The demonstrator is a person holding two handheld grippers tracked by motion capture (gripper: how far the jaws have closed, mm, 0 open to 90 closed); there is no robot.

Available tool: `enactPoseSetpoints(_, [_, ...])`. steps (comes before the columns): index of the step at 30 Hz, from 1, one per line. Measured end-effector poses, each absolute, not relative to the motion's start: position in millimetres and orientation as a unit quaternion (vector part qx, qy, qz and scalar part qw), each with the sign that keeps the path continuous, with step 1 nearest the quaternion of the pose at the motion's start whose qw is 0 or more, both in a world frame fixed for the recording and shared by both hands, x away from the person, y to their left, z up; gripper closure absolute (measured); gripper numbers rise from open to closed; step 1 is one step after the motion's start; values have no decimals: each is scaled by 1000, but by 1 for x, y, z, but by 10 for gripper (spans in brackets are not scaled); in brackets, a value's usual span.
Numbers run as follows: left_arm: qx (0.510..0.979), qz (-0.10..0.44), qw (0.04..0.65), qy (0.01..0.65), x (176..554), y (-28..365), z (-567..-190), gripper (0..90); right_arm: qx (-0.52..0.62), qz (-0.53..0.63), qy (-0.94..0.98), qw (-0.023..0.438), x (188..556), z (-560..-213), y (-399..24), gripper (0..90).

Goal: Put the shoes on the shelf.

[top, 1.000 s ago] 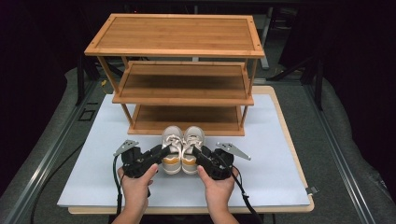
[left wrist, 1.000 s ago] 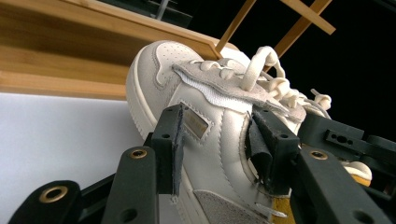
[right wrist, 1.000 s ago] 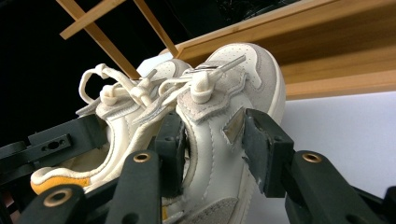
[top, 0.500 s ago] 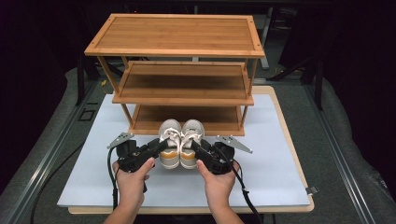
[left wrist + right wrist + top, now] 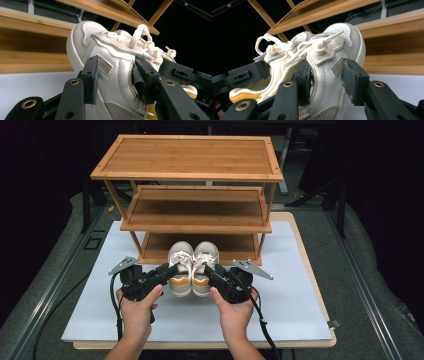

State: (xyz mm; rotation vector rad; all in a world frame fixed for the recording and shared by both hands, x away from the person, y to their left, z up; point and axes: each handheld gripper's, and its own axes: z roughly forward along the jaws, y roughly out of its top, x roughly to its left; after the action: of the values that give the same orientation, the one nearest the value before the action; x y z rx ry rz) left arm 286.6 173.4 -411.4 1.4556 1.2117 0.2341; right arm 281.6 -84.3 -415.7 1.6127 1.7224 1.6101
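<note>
The 2 white sneakers sit side by side, toes toward the wooden rack point(image 5: 190, 195), in front of its lowest shelf and above the pale mat point(image 5: 300, 310). The left gripper point(image 5: 170, 268) grasps the left sneaker point(image 5: 180, 270): in the left gripper view its 2 black jaws bracket that shoe's side wall, one pad against the outer leather by the small metal tag, the other pad tucked beside the tongue under the laces. The right gripper point(image 5: 210, 270) grasps the right sneaker point(image 5: 203, 269) the same way; in the right gripper view 1 jaw lies inside the collar by the laces and the other presses the outer side panel. Both shoes' mustard heel patches face the person's hands.
</note>
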Motion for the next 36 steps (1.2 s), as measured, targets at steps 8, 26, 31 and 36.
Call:
enactPoseSetpoints(8, [621, 106, 584, 512, 288, 173, -400, 576, 550, 570, 594, 143, 283, -405, -85, 593])
enactPoseSetpoints(26, [624, 115, 589, 500, 295, 171, -380, 576, 541, 573, 595, 156, 289, -384, -87, 593])
enactPoseSetpoints(31, [625, 115, 590, 499, 299, 171, -375, 576, 539, 575, 595, 157, 294, -378, -87, 593])
enactPoseSetpoints(36, [626, 118, 590, 496, 306, 169, -369, 576, 537, 577, 595, 157, 299, -375, -88, 594])
